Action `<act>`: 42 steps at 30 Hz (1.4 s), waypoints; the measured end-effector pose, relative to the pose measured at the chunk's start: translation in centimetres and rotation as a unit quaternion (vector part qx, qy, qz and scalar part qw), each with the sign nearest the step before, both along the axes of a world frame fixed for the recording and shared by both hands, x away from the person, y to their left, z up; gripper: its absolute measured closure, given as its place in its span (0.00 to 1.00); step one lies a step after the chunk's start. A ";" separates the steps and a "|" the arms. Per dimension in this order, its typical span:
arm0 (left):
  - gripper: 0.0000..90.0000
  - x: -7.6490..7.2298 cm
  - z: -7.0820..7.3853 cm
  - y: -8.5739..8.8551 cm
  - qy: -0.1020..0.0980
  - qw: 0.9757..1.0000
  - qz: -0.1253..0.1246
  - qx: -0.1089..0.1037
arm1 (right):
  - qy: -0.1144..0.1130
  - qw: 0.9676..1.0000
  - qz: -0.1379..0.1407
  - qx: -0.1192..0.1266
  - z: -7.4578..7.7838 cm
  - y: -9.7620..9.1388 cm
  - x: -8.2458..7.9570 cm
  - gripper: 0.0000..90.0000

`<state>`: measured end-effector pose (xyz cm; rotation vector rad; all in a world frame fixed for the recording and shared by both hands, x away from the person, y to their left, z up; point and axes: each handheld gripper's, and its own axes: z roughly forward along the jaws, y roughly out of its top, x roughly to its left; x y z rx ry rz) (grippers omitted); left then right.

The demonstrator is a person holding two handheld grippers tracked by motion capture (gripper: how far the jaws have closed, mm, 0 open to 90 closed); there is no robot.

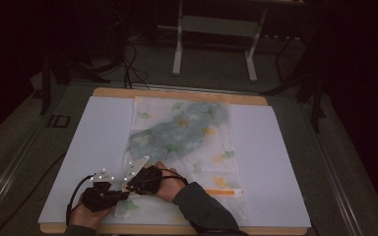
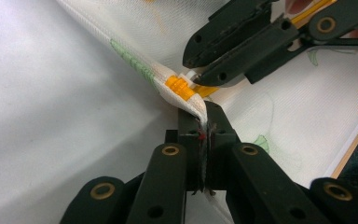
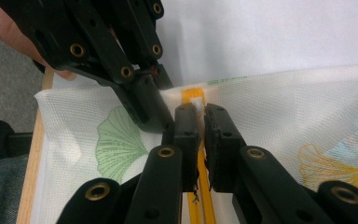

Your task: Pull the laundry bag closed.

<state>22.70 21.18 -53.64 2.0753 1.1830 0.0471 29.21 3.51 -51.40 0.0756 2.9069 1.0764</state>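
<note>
Mesh laundry bag (image 1: 187,142), ginkgo print, orange zipper: lies flat on a white sheet over the bench (image 1: 177,93), high view; both grippers meet at its near-left corner. Left gripper view: left gripper (image 2: 204,122) fingers pinch the fabric corner just below the zipper end (image 2: 182,87). Right gripper view: right gripper (image 3: 200,116) fingers pinch the white zipper pull (image 3: 196,101). Step judged: zipper about to be drawn. Next: hold corner taut, draw the pull along the track.
</note>
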 end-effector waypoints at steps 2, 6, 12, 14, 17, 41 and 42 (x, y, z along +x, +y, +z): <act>0.98 0.0 0.0 0.0 -0.001 1.000 0.000 0.001 | 0.003 1.000 -0.001 0.000 0.0 0.0 0.0 0.94; 0.98 0.0 0.0 0.1 -0.003 1.000 -0.001 0.001 | 0.002 1.000 0.001 0.002 -0.2 -0.1 0.0 0.94; 0.98 0.0 0.1 0.2 -0.005 1.000 0.000 -0.001 | 0.006 1.000 0.001 0.001 -0.5 -0.2 0.0 0.94; 0.98 0.0 0.1 0.2 -0.006 1.000 0.001 -0.001 | 0.006 1.000 0.001 -0.002 -0.5 -0.2 0.0 0.94; 0.98 0.0 0.2 0.3 -0.006 1.000 0.001 0.001 | 0.007 1.000 0.002 -0.004 -0.6 -0.2 0.1 0.94; 0.98 -0.1 0.4 0.7 -0.019 1.000 0.007 -0.002 | -0.006 1.000 -0.002 -0.030 -1.4 -0.4 -0.1 0.94; 0.98 -0.1 0.4 0.7 -0.020 1.000 0.007 -0.003 | -0.007 1.000 -0.002 -0.031 -1.4 -0.4 -0.1 0.94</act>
